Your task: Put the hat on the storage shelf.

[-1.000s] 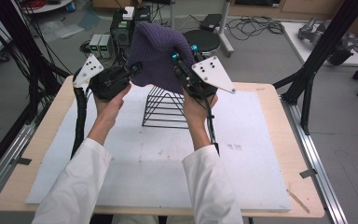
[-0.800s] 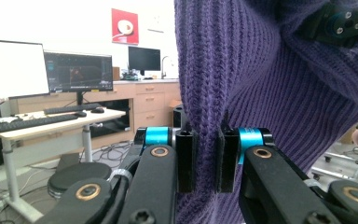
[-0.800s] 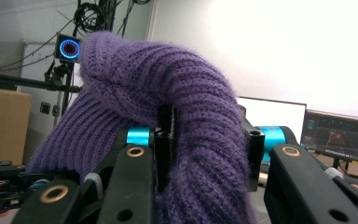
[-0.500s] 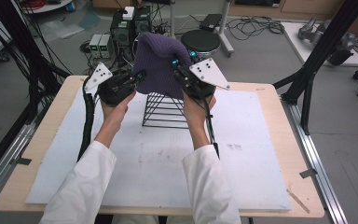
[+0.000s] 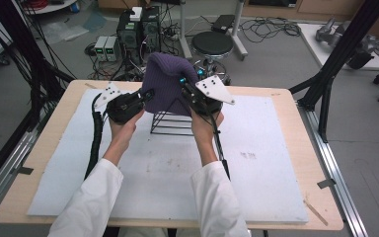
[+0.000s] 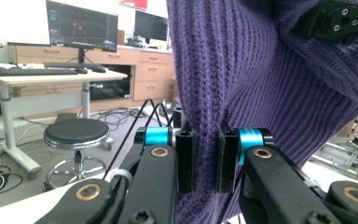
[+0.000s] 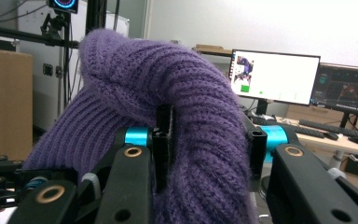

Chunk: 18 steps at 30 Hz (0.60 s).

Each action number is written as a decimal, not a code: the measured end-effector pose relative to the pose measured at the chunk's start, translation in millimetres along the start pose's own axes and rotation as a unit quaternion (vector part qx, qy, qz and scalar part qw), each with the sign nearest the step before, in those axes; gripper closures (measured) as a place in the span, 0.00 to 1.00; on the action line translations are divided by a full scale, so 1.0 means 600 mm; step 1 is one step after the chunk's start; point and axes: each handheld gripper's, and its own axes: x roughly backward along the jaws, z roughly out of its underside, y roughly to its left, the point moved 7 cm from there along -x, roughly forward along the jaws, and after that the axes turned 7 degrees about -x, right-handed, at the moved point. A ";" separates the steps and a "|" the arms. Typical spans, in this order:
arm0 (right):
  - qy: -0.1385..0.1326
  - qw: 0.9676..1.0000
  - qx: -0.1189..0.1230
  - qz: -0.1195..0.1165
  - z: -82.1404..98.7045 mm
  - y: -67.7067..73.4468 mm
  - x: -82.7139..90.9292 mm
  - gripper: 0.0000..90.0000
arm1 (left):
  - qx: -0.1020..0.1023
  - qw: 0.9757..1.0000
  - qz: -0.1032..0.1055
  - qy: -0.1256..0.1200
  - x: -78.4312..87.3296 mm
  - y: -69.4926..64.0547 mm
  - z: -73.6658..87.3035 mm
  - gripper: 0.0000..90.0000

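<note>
A purple knit hat (image 5: 165, 81) hangs between both grippers over a black wire rack (image 5: 170, 123) standing on the white mat. My left gripper (image 5: 148, 94) is shut on the hat's left edge; in the left gripper view its jaws (image 6: 207, 154) pinch a ribbed fold of the hat (image 6: 261, 70). My right gripper (image 5: 183, 85) holds the right edge, and in the right gripper view (image 7: 207, 149) a thick roll of the hat (image 7: 168, 84) fills the space between its jaws. The hat's lower part hides the rack's top.
The white mat (image 5: 256, 163) covers most of the wooden table (image 5: 286, 98). Behind the table stand a black stool (image 5: 212, 44) and computer boxes (image 5: 138, 27) on the floor. Black frame posts (image 5: 335, 69) rise at both sides.
Both grippers have come down and toward the person with the hat, bringing it lower over the wire rack. Their grips on the hat look unchanged.
</note>
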 end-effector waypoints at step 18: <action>0.045 0.999 -0.005 0.000 0.084 0.004 0.004 0.72 | 0.019 0.999 -0.007 0.035 0.008 0.005 0.087 0.91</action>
